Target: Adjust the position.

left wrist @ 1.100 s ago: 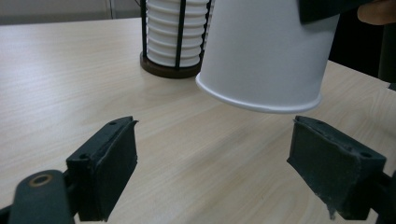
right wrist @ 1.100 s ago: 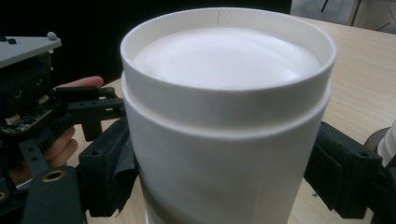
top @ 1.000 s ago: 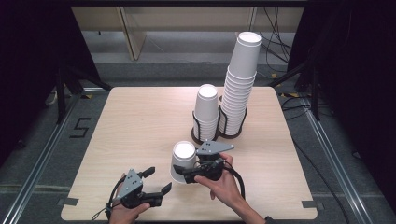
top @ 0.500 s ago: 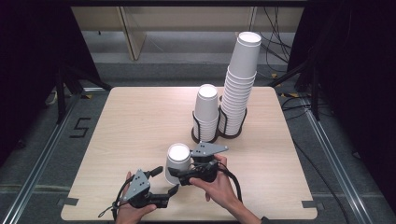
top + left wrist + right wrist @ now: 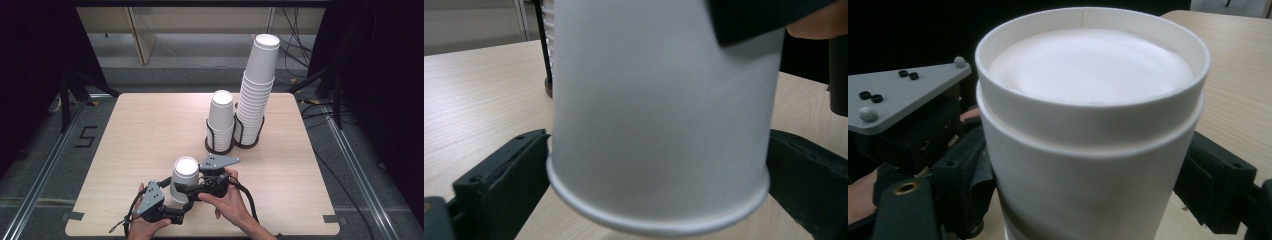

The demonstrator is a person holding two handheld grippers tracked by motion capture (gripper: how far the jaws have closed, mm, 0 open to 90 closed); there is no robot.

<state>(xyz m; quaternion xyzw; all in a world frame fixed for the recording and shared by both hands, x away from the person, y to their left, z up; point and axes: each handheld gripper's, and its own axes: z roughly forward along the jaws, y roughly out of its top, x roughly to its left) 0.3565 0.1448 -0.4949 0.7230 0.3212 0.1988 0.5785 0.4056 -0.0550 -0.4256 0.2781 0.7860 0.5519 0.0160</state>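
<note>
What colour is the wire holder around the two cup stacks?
Black wire holder, clearest in the high view.

Two stacks of white paper cups stand in one black double wire holder [image 5: 234, 142]: a short stack [image 5: 221, 118] and a tall stack [image 5: 256, 89], cups too many to count; two nested upturned cups [image 5: 184, 179]; two grippers; one table [image 5: 145, 130]
</note>
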